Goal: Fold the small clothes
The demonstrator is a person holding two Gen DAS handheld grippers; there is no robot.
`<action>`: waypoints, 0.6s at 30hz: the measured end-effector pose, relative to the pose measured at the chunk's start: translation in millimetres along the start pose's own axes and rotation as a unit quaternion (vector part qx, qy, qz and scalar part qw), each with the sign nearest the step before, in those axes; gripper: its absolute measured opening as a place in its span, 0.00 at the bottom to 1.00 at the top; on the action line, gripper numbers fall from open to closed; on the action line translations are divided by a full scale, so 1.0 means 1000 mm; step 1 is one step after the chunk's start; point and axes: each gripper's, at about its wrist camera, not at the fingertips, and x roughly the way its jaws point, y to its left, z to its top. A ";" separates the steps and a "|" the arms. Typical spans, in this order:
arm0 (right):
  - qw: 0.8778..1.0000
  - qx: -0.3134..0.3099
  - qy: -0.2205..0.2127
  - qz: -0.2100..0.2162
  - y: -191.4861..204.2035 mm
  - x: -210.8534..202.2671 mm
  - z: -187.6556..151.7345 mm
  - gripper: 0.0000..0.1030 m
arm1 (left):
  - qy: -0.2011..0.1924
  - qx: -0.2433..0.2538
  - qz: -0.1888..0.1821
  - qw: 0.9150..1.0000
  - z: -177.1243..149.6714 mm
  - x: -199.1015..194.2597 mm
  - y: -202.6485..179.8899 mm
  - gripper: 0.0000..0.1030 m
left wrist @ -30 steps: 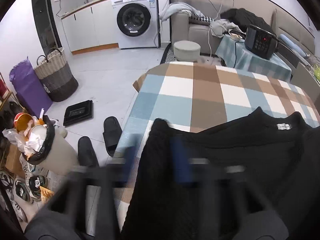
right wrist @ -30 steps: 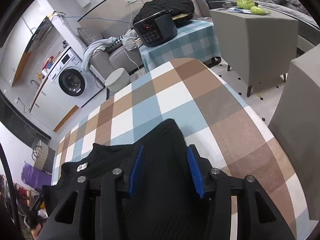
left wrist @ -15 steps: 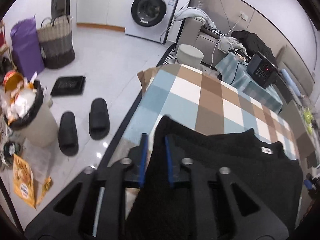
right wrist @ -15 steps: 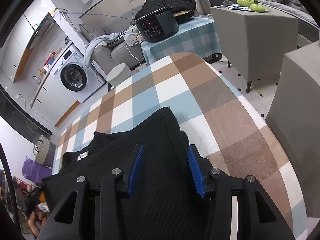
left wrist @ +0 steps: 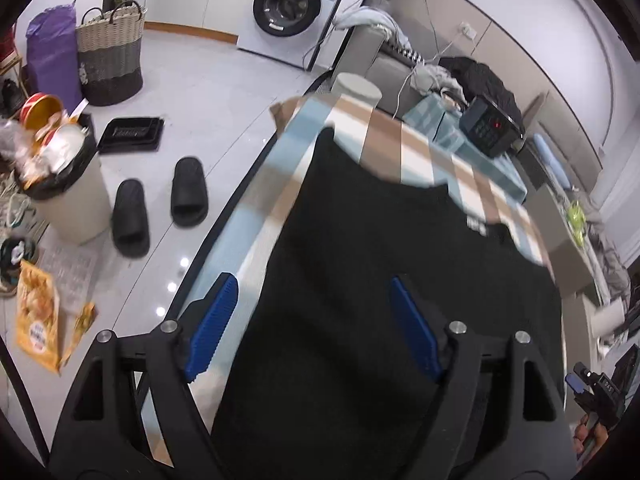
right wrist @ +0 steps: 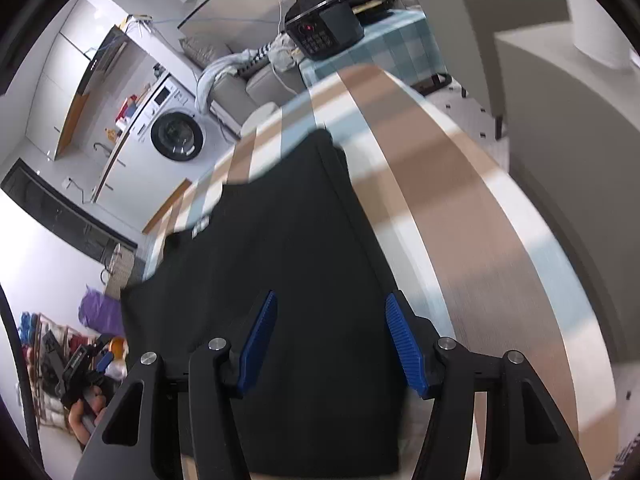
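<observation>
A black garment (left wrist: 360, 272) with a white neck label (left wrist: 476, 226) lies spread on the checked tablecloth (left wrist: 384, 132). My left gripper (left wrist: 312, 300) is open above its left part, blue pads wide apart, holding nothing. In the right wrist view the same garment (right wrist: 280, 240) lies flat and my right gripper (right wrist: 332, 320) is open above its right part, empty. The other gripper shows small at the edge of each view.
Left of the table on the floor are two black slippers (left wrist: 160, 204), a full bin (left wrist: 60, 184), a woven basket (left wrist: 110, 56) and a washing machine (left wrist: 292, 4). A grey stool (left wrist: 356, 88), a sofa and a side table with a black cooker (left wrist: 490, 128) stand beyond.
Both grippers have opened wider; the left one was nearly shut on the garment's edge and has let it go. Both have lifted and pulled back; the garment now lies flat.
</observation>
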 end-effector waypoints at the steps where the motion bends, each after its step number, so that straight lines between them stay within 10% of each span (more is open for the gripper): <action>1: 1.000 0.001 0.001 0.001 -0.003 -0.004 -0.009 0.56 | 0.000 0.003 0.002 1.000 -0.010 -0.005 0.001 0.74; 9: 1.000 0.006 0.003 0.010 -0.017 -0.006 -0.044 0.54 | 0.012 0.014 0.019 1.000 -0.082 -0.035 0.007 0.77; 13: 0.999 -0.032 -0.017 0.025 0.001 -0.013 -0.048 0.10 | 0.014 0.020 0.021 0.999 -0.103 -0.043 0.004 0.77; 18: 0.997 -0.059 -0.022 -0.034 0.007 -0.029 -0.061 0.06 | 0.006 0.009 0.030 0.999 -0.118 -0.058 0.010 0.77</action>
